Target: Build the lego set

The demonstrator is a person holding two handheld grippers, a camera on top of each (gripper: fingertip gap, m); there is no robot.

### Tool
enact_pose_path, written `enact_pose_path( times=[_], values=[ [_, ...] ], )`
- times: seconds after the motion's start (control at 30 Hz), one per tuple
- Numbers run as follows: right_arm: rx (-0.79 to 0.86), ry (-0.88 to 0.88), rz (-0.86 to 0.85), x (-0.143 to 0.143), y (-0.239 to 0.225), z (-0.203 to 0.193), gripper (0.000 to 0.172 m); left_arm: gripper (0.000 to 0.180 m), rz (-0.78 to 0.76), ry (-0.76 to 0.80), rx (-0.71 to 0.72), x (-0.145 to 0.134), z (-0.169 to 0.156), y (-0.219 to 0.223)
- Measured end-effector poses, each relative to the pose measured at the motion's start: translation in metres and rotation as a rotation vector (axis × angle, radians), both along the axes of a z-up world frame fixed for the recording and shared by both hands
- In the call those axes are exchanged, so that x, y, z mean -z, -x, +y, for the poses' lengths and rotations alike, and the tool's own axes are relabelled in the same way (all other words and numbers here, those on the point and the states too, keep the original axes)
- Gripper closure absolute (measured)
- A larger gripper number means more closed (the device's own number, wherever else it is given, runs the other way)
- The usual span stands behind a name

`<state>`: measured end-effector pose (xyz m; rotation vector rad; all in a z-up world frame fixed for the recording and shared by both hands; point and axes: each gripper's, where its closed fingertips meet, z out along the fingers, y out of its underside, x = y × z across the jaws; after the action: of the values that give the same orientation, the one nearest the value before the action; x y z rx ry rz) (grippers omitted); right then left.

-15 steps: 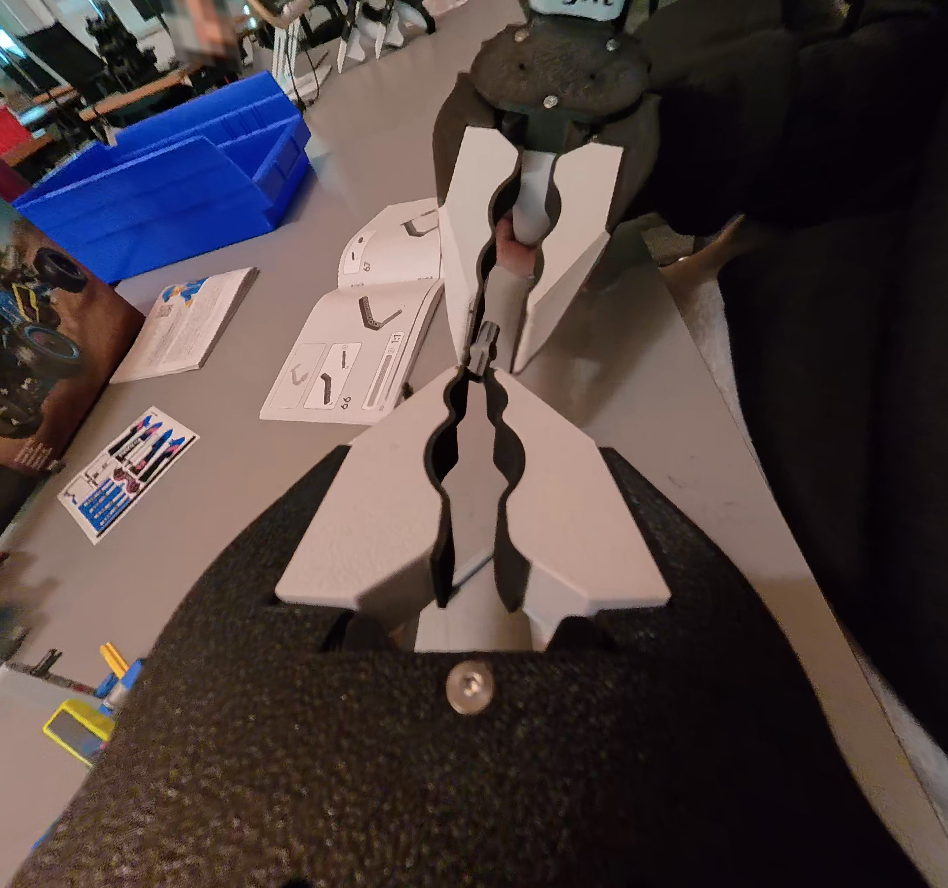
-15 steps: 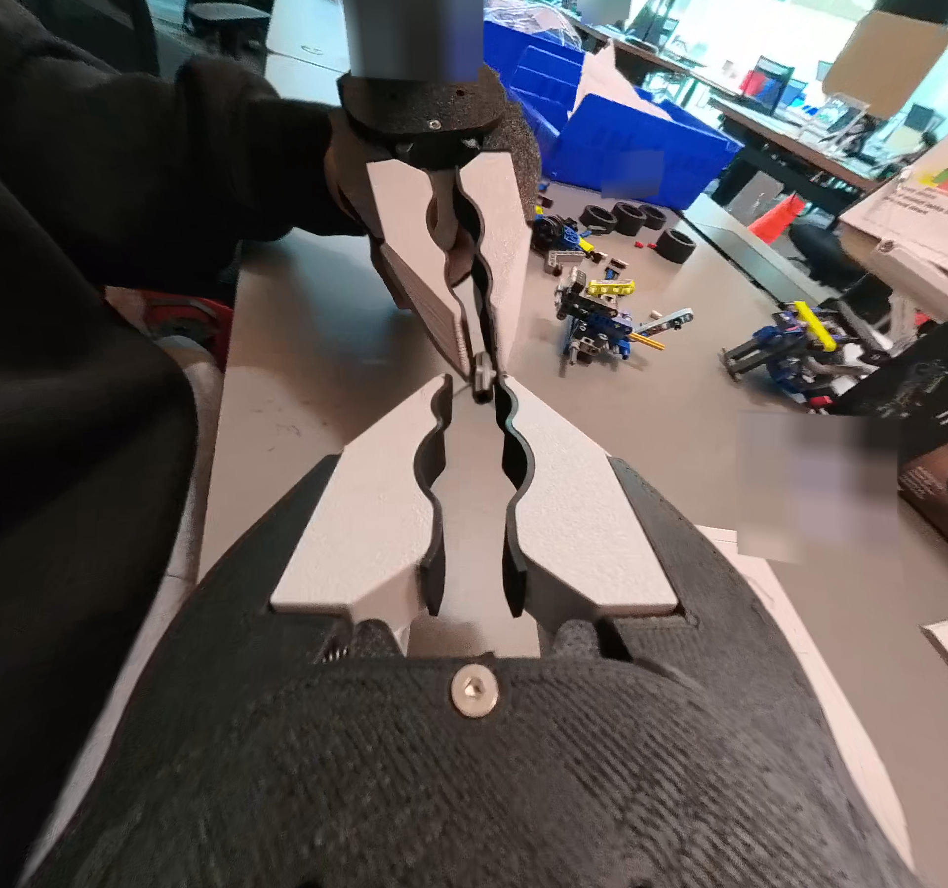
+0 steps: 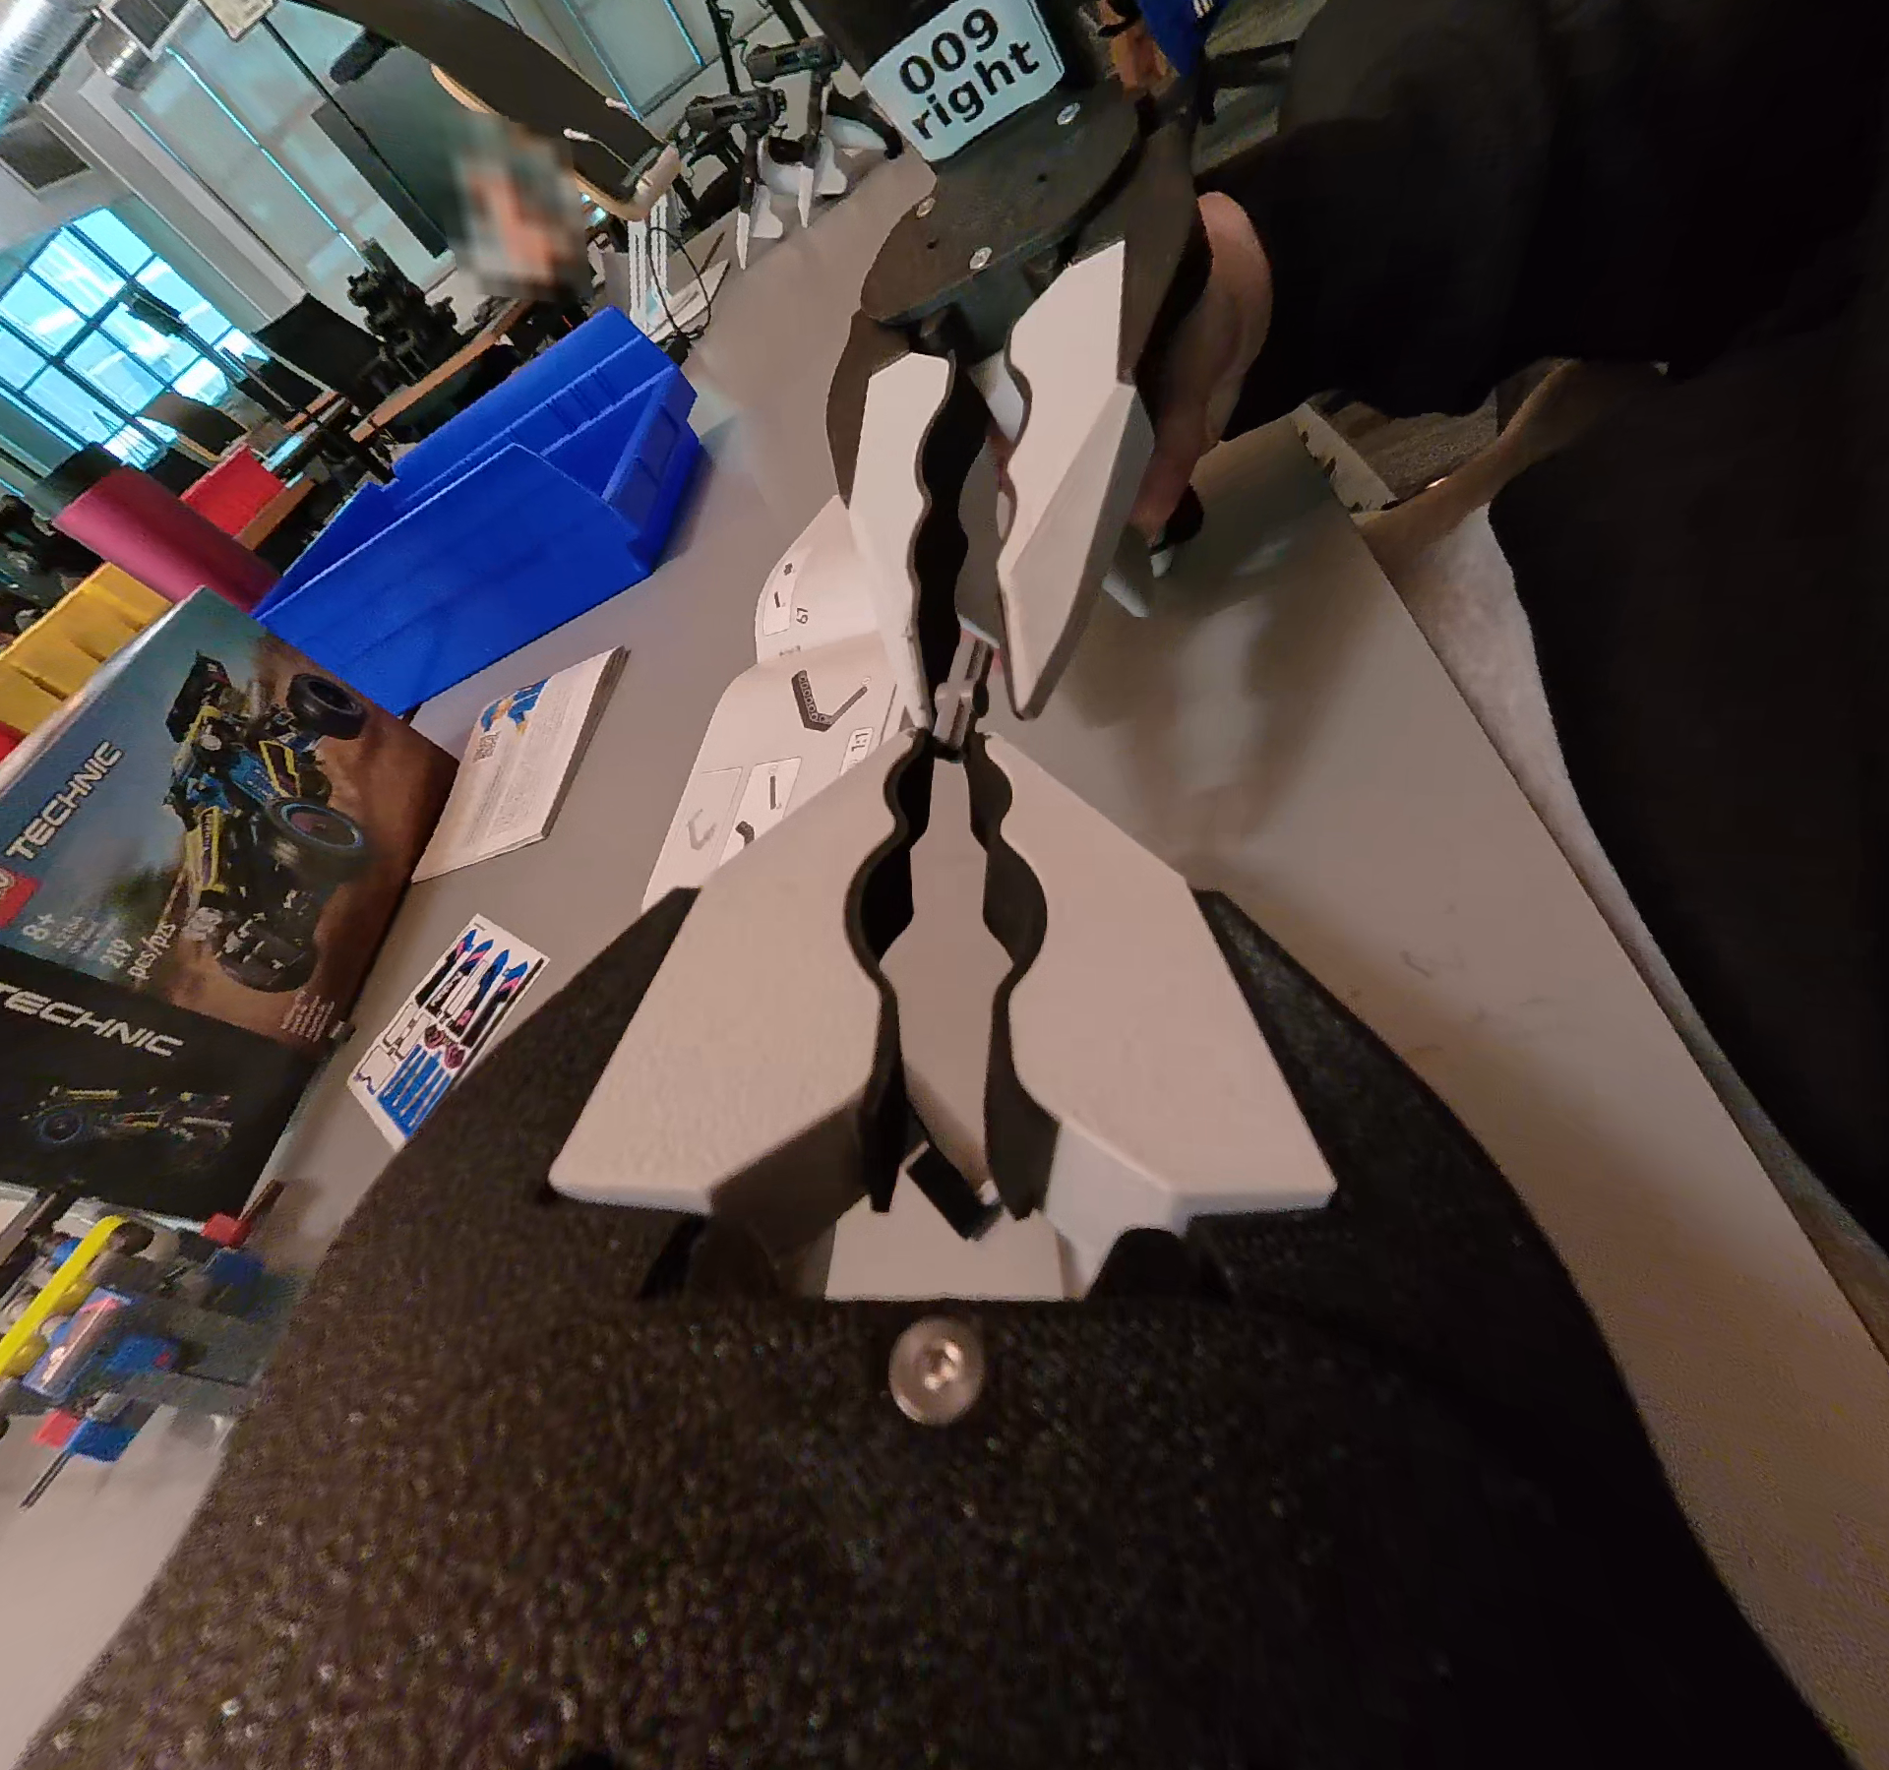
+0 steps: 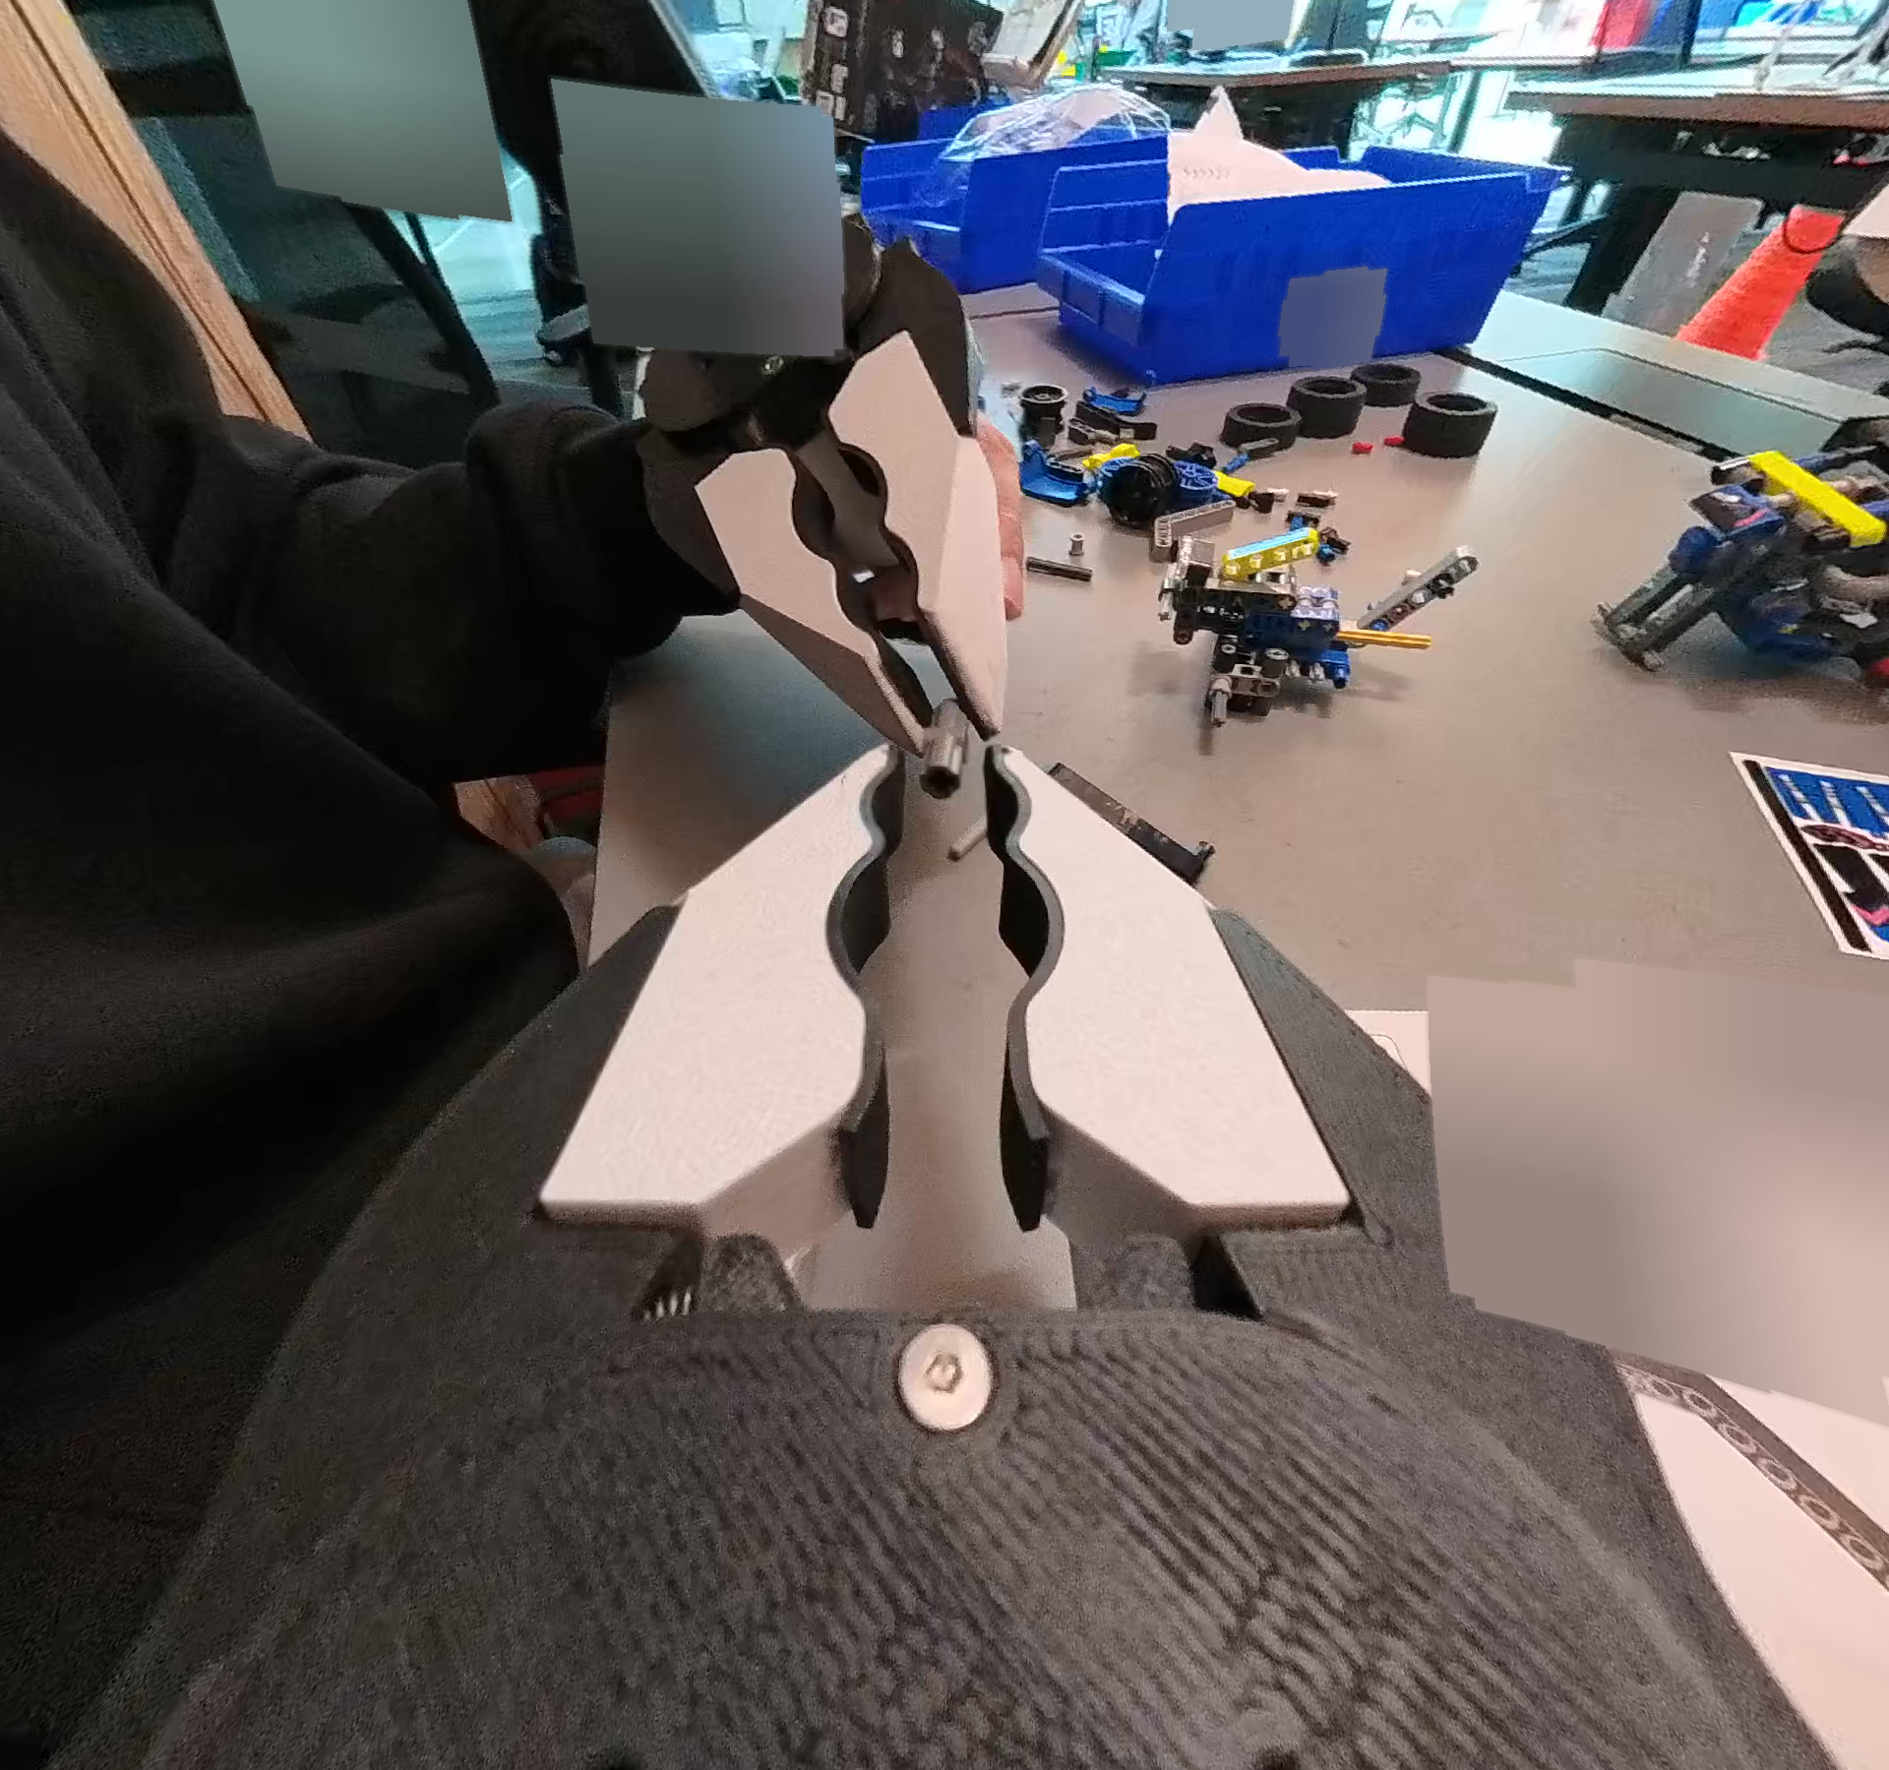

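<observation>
L gripper [image 4: 951, 724] is pinching a small grey pin [image 4: 942, 750] at its tips, jaws nearly shut on it, holding it in the air over the table [image 4: 1431, 801] near the person's edge. R gripper [image 4: 942, 765] is facing it tip to tip, part open, w/ the pin's free end sitting between its fingers [image 4: 1022, 801] and a gap either side. A light peg [image 4: 966, 842] & black strip [image 4: 1124, 821] are lying just below. Half-built model [image 4: 1268, 617], tyres [image 4: 1329, 407], bins [image 4: 1278, 259], booklet [image 3: 777, 781] are sitting well apart, not blocking anything.

Toy box [image 3: 174, 862] runs off the left wrist view's left edge; sticker sheet [image 4: 1830, 852] is cropped at the right wrist view's right edge; distant benches blur.
</observation>
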<state>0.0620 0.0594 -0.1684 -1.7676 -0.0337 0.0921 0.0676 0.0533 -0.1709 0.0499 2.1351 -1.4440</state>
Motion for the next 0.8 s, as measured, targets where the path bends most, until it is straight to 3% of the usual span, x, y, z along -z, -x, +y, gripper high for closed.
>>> enact_pose_path(
  times=[0.3, 0.47, 0.6, 0.8],
  values=[
    [0.044, 0.045, -0.094, 0.007, -0.004, 0.003, 0.166, 0.177, 0.020, -0.052, -0.040, 0.008, 0.001, -0.004],
    [0.206, 0.184, -0.186, 0.025, -0.027, 0.005, 0.166, 0.176, 0.302, -0.072, -0.234, 0.024, 0.014, -0.021],
    [0.367, 0.288, -0.164, 0.040, -0.047, 0.008, 0.166, 0.156, 0.554, -0.139, -0.515, 0.048, 0.040, -0.046],
    [0.435, 0.395, -0.027, 0.058, -0.050, 0.013, 0.166, 0.162, 0.701, -0.275, -0.675, 0.077, 0.048, -0.052]
  ],
)
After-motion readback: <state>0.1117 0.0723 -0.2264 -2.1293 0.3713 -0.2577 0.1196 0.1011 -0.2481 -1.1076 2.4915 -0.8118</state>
